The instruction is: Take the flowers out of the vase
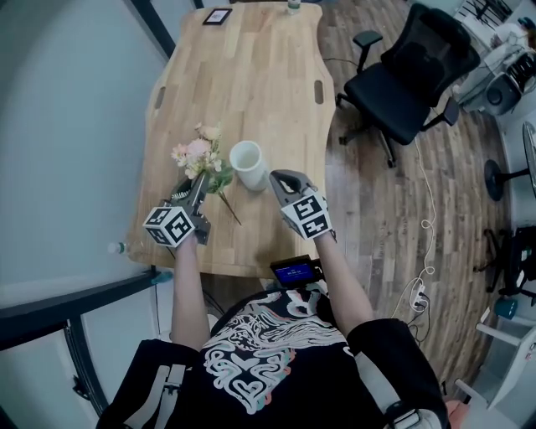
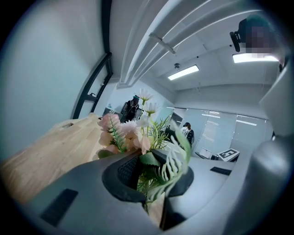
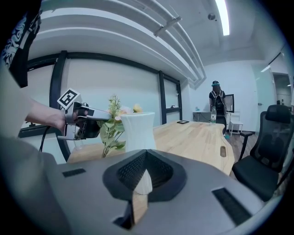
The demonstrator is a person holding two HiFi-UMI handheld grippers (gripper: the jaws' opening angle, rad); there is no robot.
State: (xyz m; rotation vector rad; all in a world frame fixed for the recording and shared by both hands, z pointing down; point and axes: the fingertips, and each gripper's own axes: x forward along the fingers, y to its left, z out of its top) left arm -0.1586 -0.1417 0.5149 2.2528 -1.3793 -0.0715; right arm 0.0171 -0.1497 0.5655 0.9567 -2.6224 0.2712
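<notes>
My left gripper (image 1: 198,189) is shut on the stems of a small bunch of pink and white flowers (image 1: 199,157). The bunch is out of the white vase (image 1: 248,164) and hangs just left of it, low over the wooden table (image 1: 243,75). In the left gripper view the flowers (image 2: 131,133) and green leaves fill the gap of the left gripper (image 2: 154,167). My right gripper (image 1: 280,179) is shut on nothing, just right of the vase. From the right gripper (image 3: 146,158) view the vase (image 3: 138,131) stands upright ahead, with the flowers (image 3: 114,120) beside it.
A black office chair (image 1: 410,75) stands right of the table. A small dark frame (image 1: 217,16) and a bottle (image 1: 293,7) sit at the far end. A device with a blue screen (image 1: 295,271) is at the near edge. A person (image 3: 218,105) stands in the distance.
</notes>
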